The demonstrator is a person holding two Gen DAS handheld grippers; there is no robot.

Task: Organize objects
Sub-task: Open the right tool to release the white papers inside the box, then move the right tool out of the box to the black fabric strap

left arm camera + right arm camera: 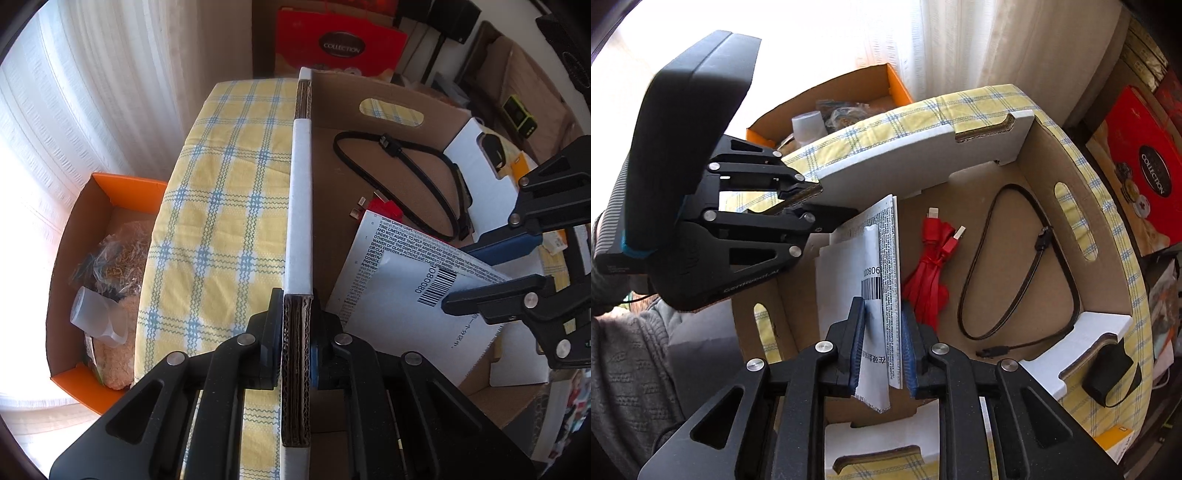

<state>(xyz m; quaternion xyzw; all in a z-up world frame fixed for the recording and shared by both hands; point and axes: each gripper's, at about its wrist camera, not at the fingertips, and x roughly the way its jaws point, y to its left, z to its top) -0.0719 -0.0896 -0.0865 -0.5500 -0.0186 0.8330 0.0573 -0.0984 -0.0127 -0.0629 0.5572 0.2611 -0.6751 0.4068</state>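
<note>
The left gripper clamps the cardboard box wall edge, while the right gripper grips the paper leaflet, long axis pointing forward over the box floor.

Checked-cloth table, cardboard box on it, black pouch

Yellow-and-blue checked tablecloth, brown cardboard box, red cable, black cable.

Your open cardboard box sits on the checked cloth, white-faced walls with slot handles. Inside on its floor lie a red bundled USB cable, a black looped cable, and white printed leaflets with a barcode, tilted upward.
</note>
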